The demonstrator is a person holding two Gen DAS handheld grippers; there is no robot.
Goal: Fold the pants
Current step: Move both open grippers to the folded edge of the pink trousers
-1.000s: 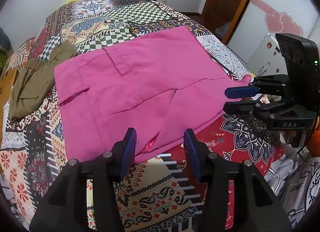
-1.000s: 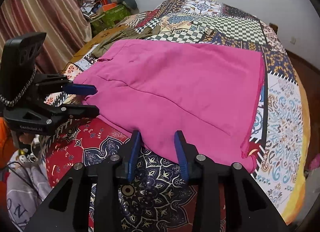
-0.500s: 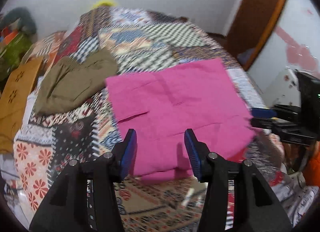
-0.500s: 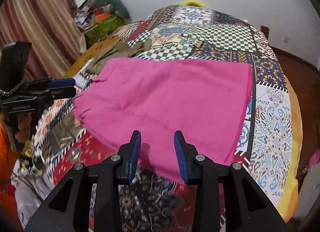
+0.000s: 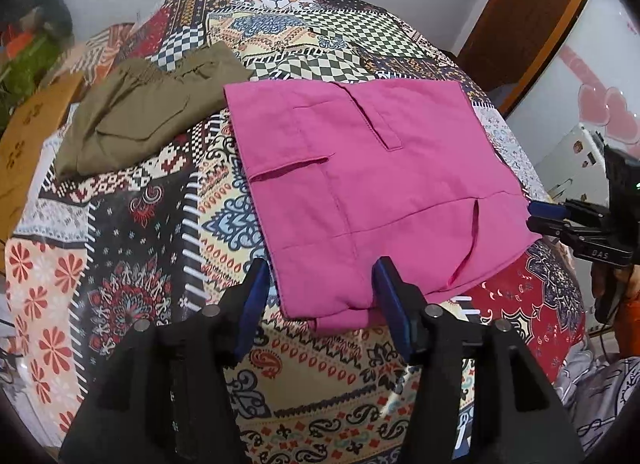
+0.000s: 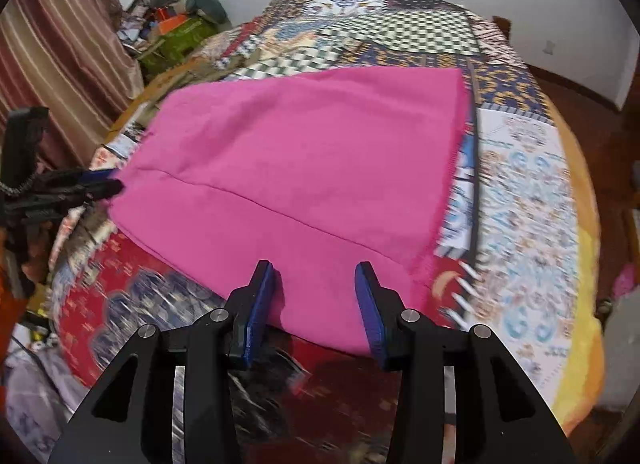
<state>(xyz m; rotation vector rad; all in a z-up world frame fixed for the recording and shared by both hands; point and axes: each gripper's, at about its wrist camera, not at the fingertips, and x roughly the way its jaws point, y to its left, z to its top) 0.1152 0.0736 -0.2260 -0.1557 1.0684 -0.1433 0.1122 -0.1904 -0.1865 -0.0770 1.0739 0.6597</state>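
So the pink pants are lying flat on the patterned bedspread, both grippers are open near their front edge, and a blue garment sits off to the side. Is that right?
Not quite: the garment at the side is olive-brown, not blue, as the left wrist view shows. The rest holds: the pink pants lie flat on the patterned bedspread, and the left gripper and right gripper are open near their front edge.

Both grippers [image 5: 320, 284] [image 6: 316, 288] agape, empty

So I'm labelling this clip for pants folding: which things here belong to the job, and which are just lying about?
Job:
pink pants
left tongs, open
right tongs, open

Lying about:
olive pants
patchwork bedspread beneath them
green bag beside the bed
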